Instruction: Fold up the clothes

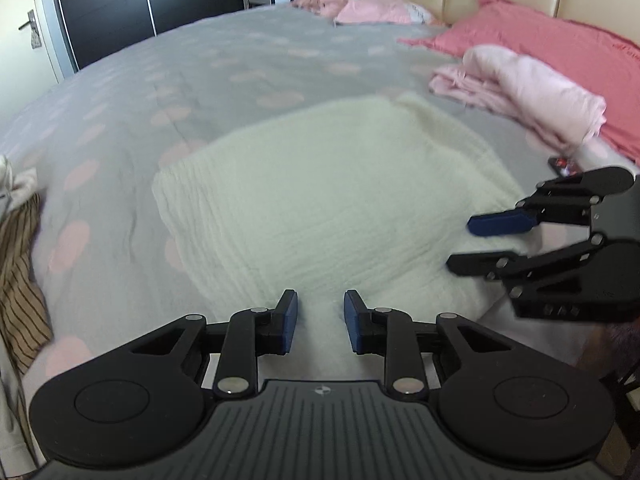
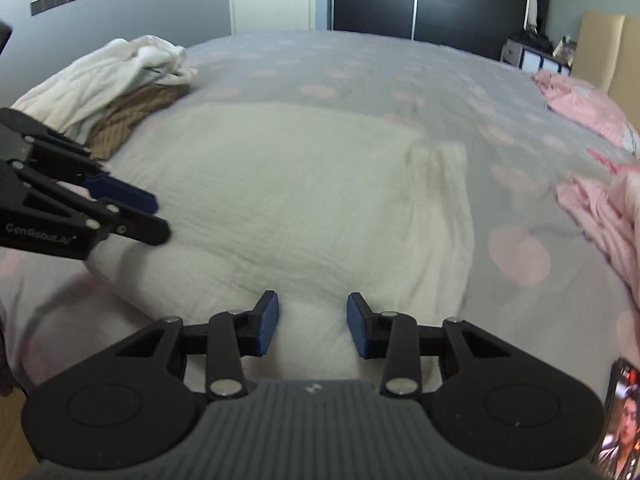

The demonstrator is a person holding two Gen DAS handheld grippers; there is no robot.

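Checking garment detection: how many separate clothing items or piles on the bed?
3: cream garment spread centre; white-and-striped pile at one side; pink folded pile by the pillows. Piles may hide more.

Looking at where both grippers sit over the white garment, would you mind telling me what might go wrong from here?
1. Both the left gripper and the right gripper hang open at the near edge of the white garment; the cloth looks layered, so a pinch may catch only the top layer.
2. The far right corner already lies creased and doubled over; a lift could carry that crease into the fold.
3. A phone rests near the right gripper and might be knocked.
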